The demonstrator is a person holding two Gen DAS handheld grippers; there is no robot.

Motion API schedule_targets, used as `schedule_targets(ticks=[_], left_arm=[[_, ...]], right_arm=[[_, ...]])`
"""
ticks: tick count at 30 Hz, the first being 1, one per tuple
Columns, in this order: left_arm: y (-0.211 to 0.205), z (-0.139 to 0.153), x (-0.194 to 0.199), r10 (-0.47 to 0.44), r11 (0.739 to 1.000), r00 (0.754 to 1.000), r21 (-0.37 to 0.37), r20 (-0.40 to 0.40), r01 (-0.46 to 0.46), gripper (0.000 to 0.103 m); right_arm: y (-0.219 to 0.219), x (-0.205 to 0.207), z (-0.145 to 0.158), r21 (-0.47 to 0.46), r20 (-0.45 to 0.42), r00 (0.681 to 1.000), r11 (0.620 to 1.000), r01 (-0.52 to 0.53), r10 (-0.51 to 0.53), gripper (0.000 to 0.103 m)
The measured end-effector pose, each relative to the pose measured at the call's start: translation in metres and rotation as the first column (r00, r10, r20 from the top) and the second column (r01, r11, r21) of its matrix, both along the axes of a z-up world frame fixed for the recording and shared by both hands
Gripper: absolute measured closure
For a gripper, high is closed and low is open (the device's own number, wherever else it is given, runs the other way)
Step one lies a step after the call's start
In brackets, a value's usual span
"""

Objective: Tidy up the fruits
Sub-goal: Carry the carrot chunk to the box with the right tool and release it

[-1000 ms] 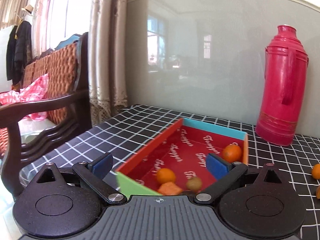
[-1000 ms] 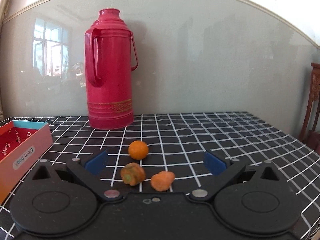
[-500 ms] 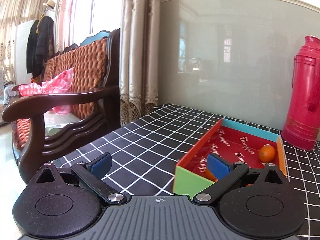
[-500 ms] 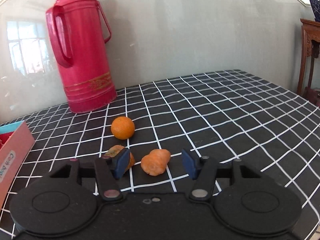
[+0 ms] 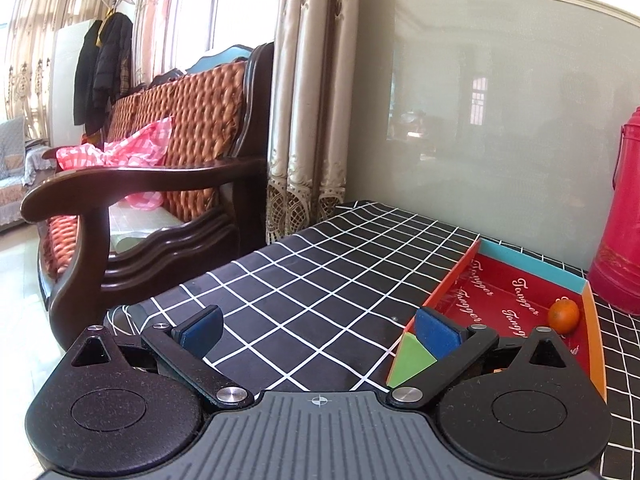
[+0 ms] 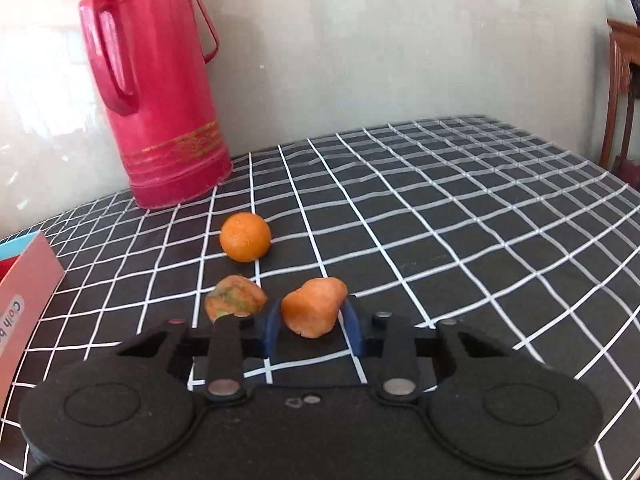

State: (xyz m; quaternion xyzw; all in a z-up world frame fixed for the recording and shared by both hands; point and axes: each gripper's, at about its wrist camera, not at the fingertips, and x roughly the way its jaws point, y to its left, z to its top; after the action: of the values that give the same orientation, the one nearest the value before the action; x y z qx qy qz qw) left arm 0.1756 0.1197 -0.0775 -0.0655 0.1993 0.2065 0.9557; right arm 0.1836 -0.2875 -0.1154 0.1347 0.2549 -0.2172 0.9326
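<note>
My right gripper (image 6: 312, 326) is shut on an orange pear-shaped fruit (image 6: 314, 310), held just above the black checked tablecloth. To its left lies an orange-green fruit piece (image 6: 234, 296). A round orange (image 6: 245, 237) sits farther back. My left gripper (image 5: 318, 326) is open and empty, over the tablecloth to the left of the red-lined box (image 5: 508, 288). One orange (image 5: 563, 315) shows in the box's far right corner; the box's near part is hidden behind my right finger. The box's pink side (image 6: 24, 300) shows at the left edge of the right wrist view.
A tall red thermos (image 6: 156, 92) stands at the back by the wall, right of the box (image 5: 620, 216). A wooden armchair (image 5: 152, 188) with a pink cloth and curtains stand left of the table. A wooden chair (image 6: 622, 92) is at the far right.
My right gripper moved forward and closed on the pear-shaped fruit. My left gripper swung left, away from the box, and stayed open.
</note>
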Motion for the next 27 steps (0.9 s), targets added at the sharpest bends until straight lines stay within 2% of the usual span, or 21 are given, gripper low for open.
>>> schedule_targets(ticks=[5,8,10,12,16,21,24,27], left_arm=[[0.005,0.001,-0.002,0.015,1.0,1.0,-0.017,0.004,-0.015,0.002],[0.007,0.001,-0.004,0.027,0.999,1.0,-0.023,0.004,-0.027,0.002],[0.009,0.0,-0.006,0.038,0.999,0.999,-0.023,0.005,-0.038,0.002],[0.012,0.0,-0.009,0.05,0.999,0.999,-0.012,0.003,-0.05,0.002],[0.021,-0.002,-0.012,0.069,0.998,0.998,-0.009,-0.007,-0.069,0.001],[0.034,-0.004,-0.02,0.097,0.995,0.995,0.001,-0.005,-0.097,0.001],[0.042,-0.005,-0.022,0.112,0.994,0.994,0.004,-0.007,-0.112,0.001],[0.052,-0.006,-0.024,0.127,0.992,0.992,-0.008,-0.007,-0.127,0.001]], right_arm=[[0.016,-0.008,0.013,-0.026,0.072,0.995,0.997,-0.071,0.073,0.077],[0.026,-0.011,0.021,0.022,0.129,0.98,0.987,-0.156,0.152,0.077],[0.039,-0.012,0.026,0.022,0.163,0.961,0.973,-0.23,0.223,0.077],[0.057,-0.01,0.032,0.021,0.193,0.93,0.946,-0.323,0.313,0.077],[0.096,-0.004,0.041,0.018,0.217,0.847,0.866,-0.5,0.485,0.077],[0.146,0.003,0.045,-0.028,0.2,0.75,0.769,-0.639,0.63,0.077],[0.171,0.006,0.046,-0.058,0.175,0.711,0.728,-0.683,0.681,0.077],[0.193,0.015,0.047,-0.074,0.143,0.689,0.702,-0.709,0.711,0.077]])
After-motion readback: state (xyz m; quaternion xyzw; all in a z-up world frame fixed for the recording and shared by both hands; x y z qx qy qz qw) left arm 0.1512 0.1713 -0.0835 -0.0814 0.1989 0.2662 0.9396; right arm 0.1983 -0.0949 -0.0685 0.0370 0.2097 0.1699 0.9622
